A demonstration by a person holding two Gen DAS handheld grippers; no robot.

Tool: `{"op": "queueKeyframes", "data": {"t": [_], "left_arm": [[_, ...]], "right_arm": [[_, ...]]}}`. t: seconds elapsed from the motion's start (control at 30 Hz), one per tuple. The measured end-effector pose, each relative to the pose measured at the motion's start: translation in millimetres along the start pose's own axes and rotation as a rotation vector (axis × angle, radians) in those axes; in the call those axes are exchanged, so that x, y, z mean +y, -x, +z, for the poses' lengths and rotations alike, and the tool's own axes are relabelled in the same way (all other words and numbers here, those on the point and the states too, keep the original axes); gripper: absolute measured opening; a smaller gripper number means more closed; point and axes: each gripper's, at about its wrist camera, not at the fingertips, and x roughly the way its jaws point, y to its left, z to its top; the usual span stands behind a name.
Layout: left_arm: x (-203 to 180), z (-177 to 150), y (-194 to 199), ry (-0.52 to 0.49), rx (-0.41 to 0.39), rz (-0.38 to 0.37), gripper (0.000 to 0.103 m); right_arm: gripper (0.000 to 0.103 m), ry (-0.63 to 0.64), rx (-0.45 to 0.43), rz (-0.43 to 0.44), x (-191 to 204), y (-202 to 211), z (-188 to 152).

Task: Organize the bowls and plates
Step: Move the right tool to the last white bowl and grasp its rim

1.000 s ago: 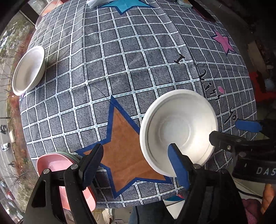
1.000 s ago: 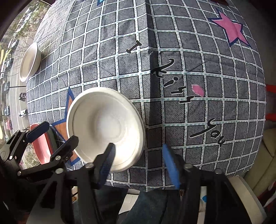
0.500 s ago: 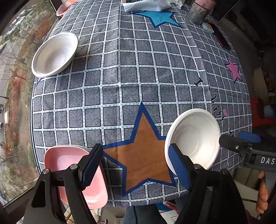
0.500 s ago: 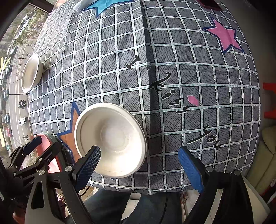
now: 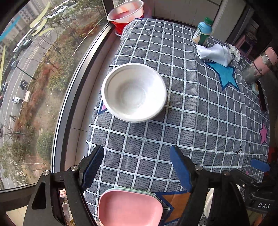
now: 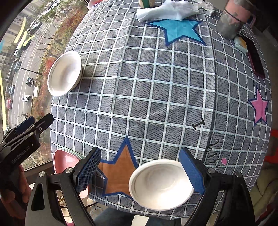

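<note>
A white bowl (image 5: 133,92) sits on the checked tablecloth near the window-side edge; it also shows in the right wrist view (image 6: 65,75). My left gripper (image 5: 137,166) is open and empty, a short way in front of that bowl. A stack of pink and green plates (image 5: 129,206) lies below it at the near edge, also seen in the right wrist view (image 6: 64,160). A second white bowl (image 6: 161,184) rests at the near edge. My right gripper (image 6: 140,170) is open above it, its right pad (image 6: 191,172) close to the rim.
At the far end stand a green-capped bottle (image 5: 202,31), crumpled white tissue (image 5: 215,53), a pink and grey tumbler (image 5: 258,67) and a dark phone (image 5: 261,98). A red basin (image 5: 126,13) sits beyond the table. A window runs along the left edge.
My left gripper has swung left and forward from the near bowl toward the far bowl. My right gripper has opened wide and drawn back from the near bowl.
</note>
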Motion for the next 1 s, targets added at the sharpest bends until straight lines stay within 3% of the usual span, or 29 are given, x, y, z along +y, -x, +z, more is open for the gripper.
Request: {"op": "queueKeyframes", "data": {"t": [0.3,0.57,0.77,0.93,0.97,1.0], "left_arm": [[46,54,-40,0.124,0.001,0.113,0.081],[58,83,-79,0.122,0.001,0.149,0.081],[61,96,-102,0.115,0.012,0.156,0.081],[61,105,-118,0.104,0.025,0.14,0.079],[62,106,-121,0.103,0.029,0.123,0.075],[63,105,-122,0.102,0.04,0.097,0.062]], "right_arm": [[0.092,0.032,-0.014,0.042,59,-35,76],[0.092,-0.012,0.005,0.073,84,-82,122],[0.091,-0.014,0.001,0.099,98,-103,136],[0.063,-0.009,0.03,0.115,111,-118,142],[0.052,-0.01,0.035,0.117,113,-121,144],[0.051,-0.016,0.042,0.127,115,-124,144]]}}
